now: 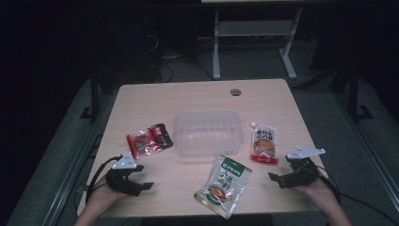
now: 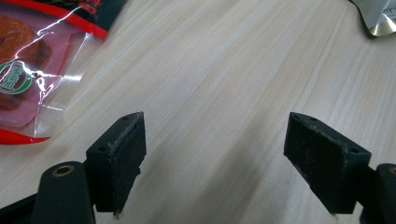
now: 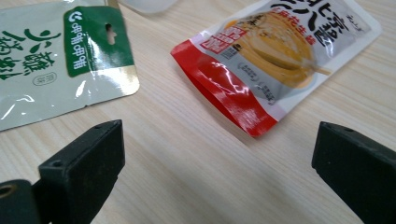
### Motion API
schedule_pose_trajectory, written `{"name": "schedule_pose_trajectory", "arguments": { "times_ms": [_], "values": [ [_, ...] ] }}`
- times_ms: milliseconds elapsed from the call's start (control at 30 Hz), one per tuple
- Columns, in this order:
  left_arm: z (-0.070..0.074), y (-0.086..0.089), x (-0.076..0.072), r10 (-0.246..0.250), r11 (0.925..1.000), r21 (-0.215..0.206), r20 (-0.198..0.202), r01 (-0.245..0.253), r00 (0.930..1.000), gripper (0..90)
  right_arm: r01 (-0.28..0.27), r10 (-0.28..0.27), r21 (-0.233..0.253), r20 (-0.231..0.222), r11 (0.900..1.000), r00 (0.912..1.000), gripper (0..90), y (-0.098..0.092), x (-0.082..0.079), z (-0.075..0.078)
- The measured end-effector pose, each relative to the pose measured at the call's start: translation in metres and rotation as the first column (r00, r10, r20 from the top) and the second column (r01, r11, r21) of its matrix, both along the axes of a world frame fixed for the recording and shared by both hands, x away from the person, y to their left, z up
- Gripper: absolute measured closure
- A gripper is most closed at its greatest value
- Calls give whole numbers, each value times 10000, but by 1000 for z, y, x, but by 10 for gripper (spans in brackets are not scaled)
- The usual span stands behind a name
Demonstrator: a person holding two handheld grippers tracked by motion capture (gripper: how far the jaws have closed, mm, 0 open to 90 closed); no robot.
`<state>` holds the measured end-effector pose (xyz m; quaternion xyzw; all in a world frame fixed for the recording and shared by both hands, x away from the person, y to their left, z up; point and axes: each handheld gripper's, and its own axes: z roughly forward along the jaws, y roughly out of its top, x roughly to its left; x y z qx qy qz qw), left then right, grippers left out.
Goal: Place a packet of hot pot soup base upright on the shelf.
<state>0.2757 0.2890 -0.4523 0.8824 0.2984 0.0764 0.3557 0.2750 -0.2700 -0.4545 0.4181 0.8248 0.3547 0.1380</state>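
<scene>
A clear plastic tub stands at the middle of the wooden table. Left of it lies a red and black snack packet. A grey and red pouch lies right of the tub. A green and white pouch lies near the front edge. My left gripper rests open at the front left, its jaws wide over bare wood. My right gripper sits open at the front right, just short of the grey and red pouch.
A round grommet hole sits near the table's far edge. Beyond the table stand a white desk frame and cables on a dark floor. Bare wood lies between the two grippers and in front of the tub.
</scene>
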Motion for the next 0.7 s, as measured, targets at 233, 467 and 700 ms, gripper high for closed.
{"name": "schedule_pose_trajectory", "arguments": {
  "times_ms": [233, 467, 700],
  "values": [
    [3, 3, 0, 200, 9998, -21, -83, -200, 9998, 234, -48, 47, 151, 96, 9999, 9999, 22, 3, -2, 5],
    [14, 4, 3, 331, 9993, 199, -56, -330, 9994, 398, -272, 270, 135, 120, 9995, 9996, 22, 8, -3, 5],
    [25, 11, 11, 684, 9976, 116, 65, -684, 9976, 630, -313, 311, 242, 95, 9992, 9995, 23, 10, -4, 6]
  ]
}}
